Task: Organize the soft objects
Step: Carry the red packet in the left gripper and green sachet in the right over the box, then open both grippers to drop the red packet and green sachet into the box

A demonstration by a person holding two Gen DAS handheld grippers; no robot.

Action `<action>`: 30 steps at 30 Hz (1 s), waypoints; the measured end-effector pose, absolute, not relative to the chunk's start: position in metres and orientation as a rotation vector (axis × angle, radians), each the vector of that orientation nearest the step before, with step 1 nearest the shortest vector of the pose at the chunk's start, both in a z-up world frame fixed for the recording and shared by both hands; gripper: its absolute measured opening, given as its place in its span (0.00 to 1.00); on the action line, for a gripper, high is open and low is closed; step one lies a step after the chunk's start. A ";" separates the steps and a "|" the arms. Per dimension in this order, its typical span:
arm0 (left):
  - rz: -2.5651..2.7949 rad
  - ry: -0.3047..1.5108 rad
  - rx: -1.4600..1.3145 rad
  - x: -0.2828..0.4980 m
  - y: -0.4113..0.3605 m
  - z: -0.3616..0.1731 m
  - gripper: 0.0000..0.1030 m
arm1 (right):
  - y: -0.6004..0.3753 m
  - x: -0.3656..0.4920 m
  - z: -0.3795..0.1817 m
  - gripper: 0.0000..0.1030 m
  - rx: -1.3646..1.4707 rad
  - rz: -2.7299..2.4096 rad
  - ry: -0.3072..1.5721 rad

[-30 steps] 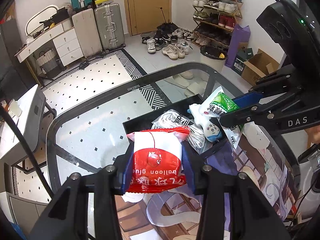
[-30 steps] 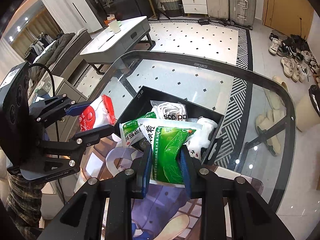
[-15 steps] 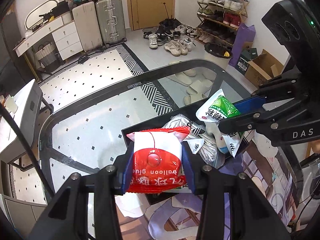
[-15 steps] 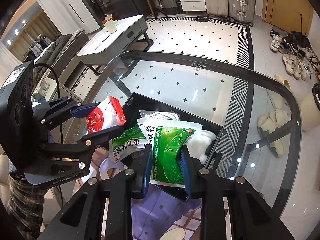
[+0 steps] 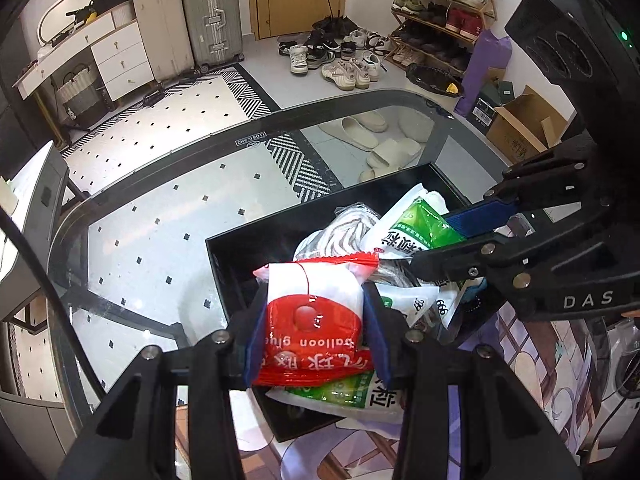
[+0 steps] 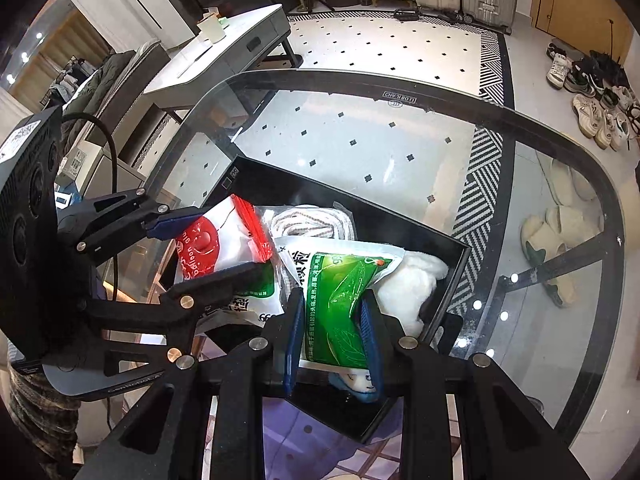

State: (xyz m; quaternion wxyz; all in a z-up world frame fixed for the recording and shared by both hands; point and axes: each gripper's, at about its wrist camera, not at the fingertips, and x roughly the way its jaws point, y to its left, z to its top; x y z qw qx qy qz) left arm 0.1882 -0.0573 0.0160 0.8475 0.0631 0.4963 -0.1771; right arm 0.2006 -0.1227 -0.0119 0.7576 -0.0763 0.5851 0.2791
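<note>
We note our left gripper point(image 5: 316, 320) clamping a red-and-white balloon glue packet point(image 5: 314, 312) and our right gripper point(image 6: 332, 328) clamping a green sachet point(image 6: 340, 296), both above the black tray point(image 6: 448, 276) on the glass table point(image 6: 360, 140).

The left gripper point(image 5: 314, 320) is clamped on a red-and-white packet point(image 5: 316, 316) printed "balloon glue", its blue pads point(image 5: 256, 340) pressing both sides. The packet hangs over a black rectangular tray point(image 5: 224, 264) standing on a glass table point(image 5: 160, 248). Inside the tray lie a bundle of white cord in clear wrap point(image 5: 344, 236) and white-and-green packets point(image 5: 352, 398). From the right, the right gripper point(image 5: 452, 236) reaches in, pinching a green-and-white packet point(image 5: 416, 226) above the tray. A printed illustrated mat point(image 5: 536, 360) lies under the tray's near end. Through the glass, pale slippers point(image 5: 380, 148) rest on the floor. Beyond stand two suitcases point(image 5: 188, 36), a shoe rack point(image 5: 444, 8) and loose shoes point(image 5: 340, 60).
</note>
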 end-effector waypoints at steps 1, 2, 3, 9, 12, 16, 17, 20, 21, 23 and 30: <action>-0.376 1.049 0.131 0.189 -0.057 0.015 0.41 | -0.122 0.201 -0.014 0.26 -0.169 0.608 1.275; -0.377 1.050 0.131 0.189 -0.057 0.014 0.41 | -0.122 0.202 -0.015 0.26 -0.169 0.608 1.277; -0.376 1.052 0.132 0.189 -0.056 0.014 0.41 | -0.121 0.203 -0.016 0.26 -0.168 0.607 1.279; -0.377 1.062 0.103 0.189 -0.053 0.016 0.41 | -0.123 0.204 -0.017 0.26 -0.153 0.598 1.279; -0.383 1.068 0.087 0.189 -0.050 0.017 0.43 | -0.125 0.202 -0.015 0.27 -0.153 0.604 1.280; -0.376 1.063 0.101 0.185 -0.052 0.021 0.50 | -0.126 0.197 -0.010 0.33 -0.166 0.598 1.268; -0.374 1.058 0.103 0.184 -0.052 0.023 0.56 | -0.127 0.196 -0.008 0.35 -0.163 0.600 1.263; -0.383 1.042 0.101 0.180 -0.051 0.030 0.62 | -0.130 0.191 0.000 0.38 -0.162 0.601 1.251; -0.383 1.041 0.104 0.179 -0.051 0.032 0.66 | -0.131 0.190 0.003 0.38 -0.164 0.601 1.248; -0.382 1.025 0.108 0.176 -0.050 0.037 0.75 | -0.136 0.186 0.007 0.43 -0.164 0.596 1.240; -0.353 0.978 0.111 0.162 -0.039 0.053 0.87 | -0.150 0.177 0.023 0.61 -0.138 0.576 1.207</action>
